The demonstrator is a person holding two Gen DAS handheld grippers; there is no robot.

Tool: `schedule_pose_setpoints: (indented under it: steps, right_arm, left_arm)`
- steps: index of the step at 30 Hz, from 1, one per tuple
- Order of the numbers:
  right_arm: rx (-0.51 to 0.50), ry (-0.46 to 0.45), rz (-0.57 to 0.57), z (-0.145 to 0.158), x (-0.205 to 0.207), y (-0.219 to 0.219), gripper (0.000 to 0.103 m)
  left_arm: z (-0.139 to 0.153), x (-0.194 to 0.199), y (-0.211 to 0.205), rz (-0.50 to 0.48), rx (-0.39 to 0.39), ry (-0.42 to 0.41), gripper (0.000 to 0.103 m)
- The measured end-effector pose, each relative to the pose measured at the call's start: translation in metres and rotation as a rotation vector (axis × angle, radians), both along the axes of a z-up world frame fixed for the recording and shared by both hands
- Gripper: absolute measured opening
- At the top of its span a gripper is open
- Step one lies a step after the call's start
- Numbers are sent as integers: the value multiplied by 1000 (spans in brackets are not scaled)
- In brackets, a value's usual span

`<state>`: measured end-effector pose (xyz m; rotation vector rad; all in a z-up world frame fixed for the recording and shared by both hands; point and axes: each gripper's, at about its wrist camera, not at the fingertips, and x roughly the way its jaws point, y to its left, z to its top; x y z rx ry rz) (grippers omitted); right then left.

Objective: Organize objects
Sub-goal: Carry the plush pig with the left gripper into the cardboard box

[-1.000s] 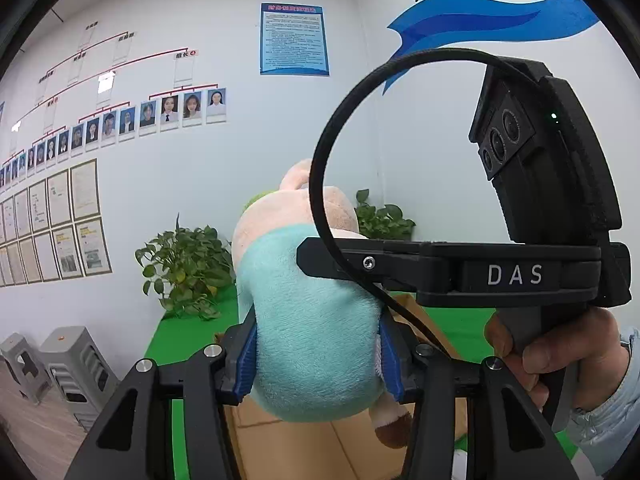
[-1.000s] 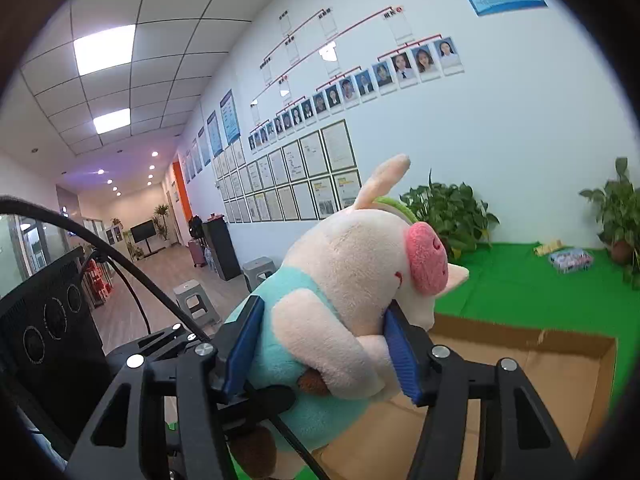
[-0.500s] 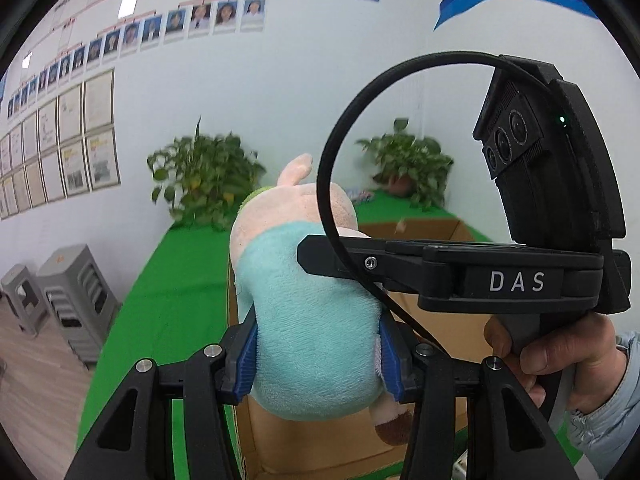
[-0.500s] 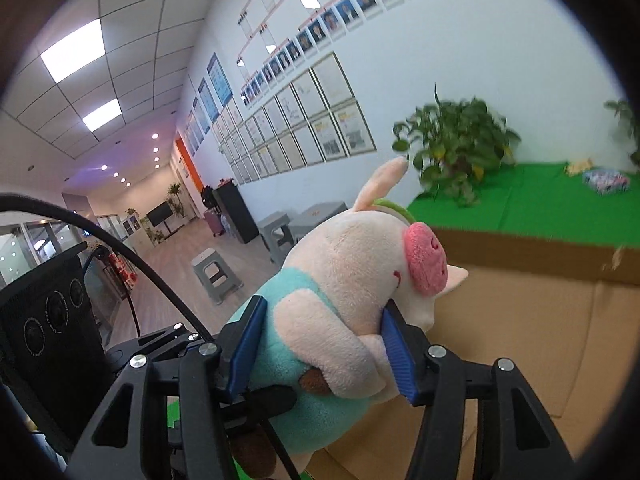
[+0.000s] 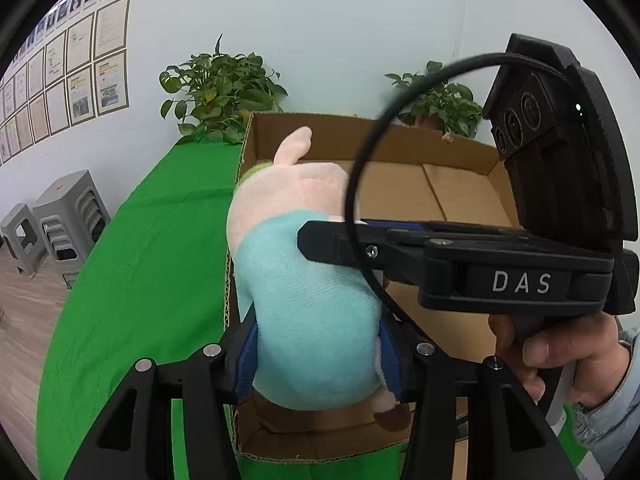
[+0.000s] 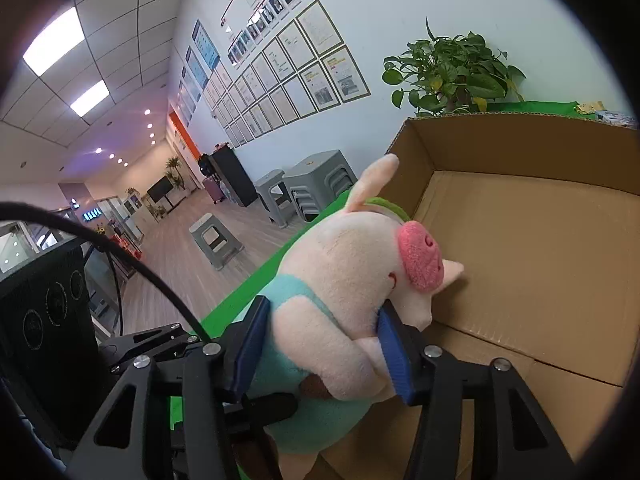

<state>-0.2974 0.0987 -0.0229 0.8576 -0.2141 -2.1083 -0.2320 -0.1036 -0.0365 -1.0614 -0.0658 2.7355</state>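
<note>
The left gripper [image 5: 316, 354] is clamped on the teal belly of the plush pig [image 5: 308, 292], its blue pads pressed into the fabric on both sides, while the right gripper [image 6: 320, 348] grips the same toy across its chest and arm, its jaws closing a little further into the soft body. The pig hangs between the two tools, head tipped forward over the near corner of the open cardboard box [image 5: 452, 196], not yet touching the floor of it. To finish this placing well, both hands should probably sink together so the toy is not twisted or stretched between the grips, and the snout should clear the near wall before going lower. Letting go only once the plush rests on the cardboard would likely keep it from tumbling out onto the green cloth [image 5: 152, 248] beside the box.
</note>
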Motion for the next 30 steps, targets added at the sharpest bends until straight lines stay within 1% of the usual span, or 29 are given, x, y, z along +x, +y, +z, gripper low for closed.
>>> schedule_pose_setpoints:
  steps: [2, 3, 5, 6, 7, 10, 13, 15, 16, 18, 20, 21, 22, 23, 24, 25, 26, 28, 29, 30]
  right_arm:
    - [-2, 1, 5, -3, -2, 1, 52]
    - [1, -15, 2, -6, -3, 1, 52]
    - [25, -38, -3, -13, -8, 1, 52]
    - [42, -52, -3, -18, -8, 0, 52]
    - [54, -66, 0, -23, -7, 0, 52]
    - [75, -68, -2, -28, -3, -1, 51]
    - [100, -54, -4, -26, -4, -3, 51]
    - [99, -53, -9, -26, -6, -2, 51]
    - [101, -49, -12, -26, -5, -3, 51]
    - [121, -16, -22, -27, -2, -7, 51]
    - [158, 37, -30, -25, 7, -12, 51]
    - [169, 55, -32, -24, 10, -14, 51]
    - [179, 68, -40, -22, 12, -14, 51]
    - [179, 64, -44, -22, 11, -14, 51]
    - [175, 51, -46, -22, 10, -13, 52]
    - [168, 24, -49, -22, 7, -10, 55]
    - [156, 3, -51, -22, 6, -8, 60]
    - [115, -60, -53, -20, 1, -2, 64]
    - [110, -83, -56, -20, -1, -1, 68]
    - [104, -109, -57, -20, -3, 2, 69]
  left_arm:
    - [-9, -5, -3, 7, -4, -11, 48]
    - [-16, -7, -2, 10, -7, -27, 48]
    - [-14, -25, -6, 17, 2, -62, 49]
    - [-20, -30, -7, 21, 8, -91, 50]
    - [-25, -32, -7, 28, 6, -114, 52]
    - [-37, -26, -7, 35, -20, -133, 57]
    - [-39, -12, -12, 42, 0, -131, 57]
    - [-30, -4, -14, 37, 21, -120, 57]
    - [-26, 0, -17, 32, 36, -113, 60]
    - [-17, 7, -21, 21, 57, -93, 60]
    - [-11, 10, -28, 29, 78, -75, 60]
    - [-12, 9, -31, 26, 94, -75, 59]
    - [-13, 6, -34, 24, 99, -81, 55]
    - [-13, 1, -35, 33, 95, -95, 43]
    - [-14, 4, -30, 31, 99, -116, 40]
    - [-20, 0, -34, 23, 131, -137, 37]
    - [-17, 4, -31, 28, 133, -143, 32]
    - [-21, 8, -30, 48, 107, -145, 31]
    - [-20, 8, -34, 50, 122, -144, 32]
    - [-20, 9, -36, 54, 131, -141, 32]
